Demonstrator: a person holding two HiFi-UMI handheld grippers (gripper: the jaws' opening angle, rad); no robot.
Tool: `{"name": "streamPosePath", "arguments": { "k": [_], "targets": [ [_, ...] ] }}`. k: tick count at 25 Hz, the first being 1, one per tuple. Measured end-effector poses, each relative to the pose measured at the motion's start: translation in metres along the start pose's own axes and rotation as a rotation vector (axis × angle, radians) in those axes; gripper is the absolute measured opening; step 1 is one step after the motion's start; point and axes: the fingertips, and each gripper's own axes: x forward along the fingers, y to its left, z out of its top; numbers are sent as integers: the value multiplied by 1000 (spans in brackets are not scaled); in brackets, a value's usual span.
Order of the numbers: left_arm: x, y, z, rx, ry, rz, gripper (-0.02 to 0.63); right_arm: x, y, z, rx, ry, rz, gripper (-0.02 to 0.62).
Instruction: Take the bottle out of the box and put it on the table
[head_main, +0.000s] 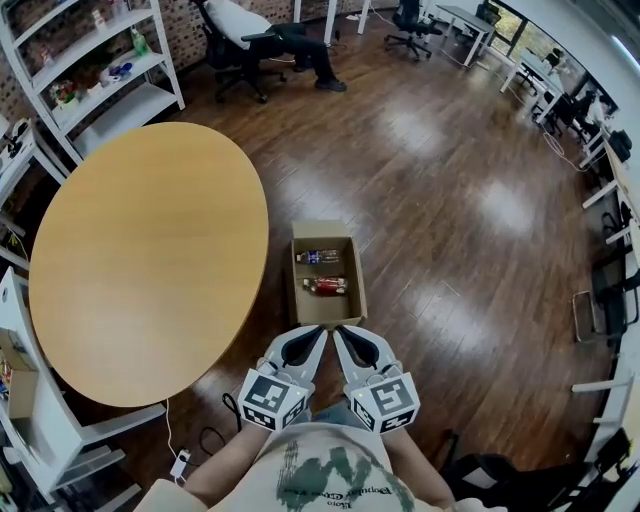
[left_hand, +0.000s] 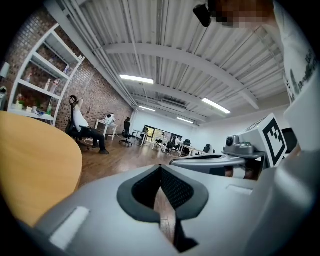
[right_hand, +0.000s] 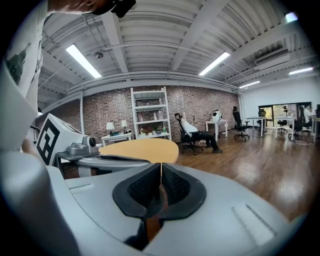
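An open cardboard box (head_main: 352, 292) stands on the wooden floor just right of the round wooden table (head_main: 140, 260). Two bottles lie inside it: one with a blue label (head_main: 318, 257) at the far end, one with a red label (head_main: 325, 286) nearer me. My left gripper (head_main: 320, 331) and right gripper (head_main: 340, 331) hover side by side at the box's near edge, tips almost together. Both are shut and hold nothing. In the left gripper view the pads (left_hand: 172, 187) meet at the tip. The right gripper view shows its pads (right_hand: 175, 186) pressed together too.
White shelving (head_main: 105, 70) stands behind the table and another white unit (head_main: 40, 430) at its near left. A person sits in an office chair (head_main: 240, 40) at the back. Desks and chairs (head_main: 560, 90) line the right side. A cable and adapter (head_main: 180, 462) lie on the floor.
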Motion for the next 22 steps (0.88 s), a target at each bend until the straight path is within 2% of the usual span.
{"name": "streamPosePath", "arguments": {
  "k": [7, 11, 15, 22],
  "targets": [
    [17, 28, 2, -53, -20, 23, -6, 30, -13, -1, -16, 45, 37, 20],
    [28, 44, 5, -68, -49, 74, -6, 50, -23, 0, -30, 59, 77, 20],
    [57, 59, 4, -92, -51, 131, -6, 71, -48, 1, -42, 80, 130, 20],
    [112, 94, -9, -139, -6, 197, -6, 120, -101, -10, -51, 138, 249, 21]
  ]
}}
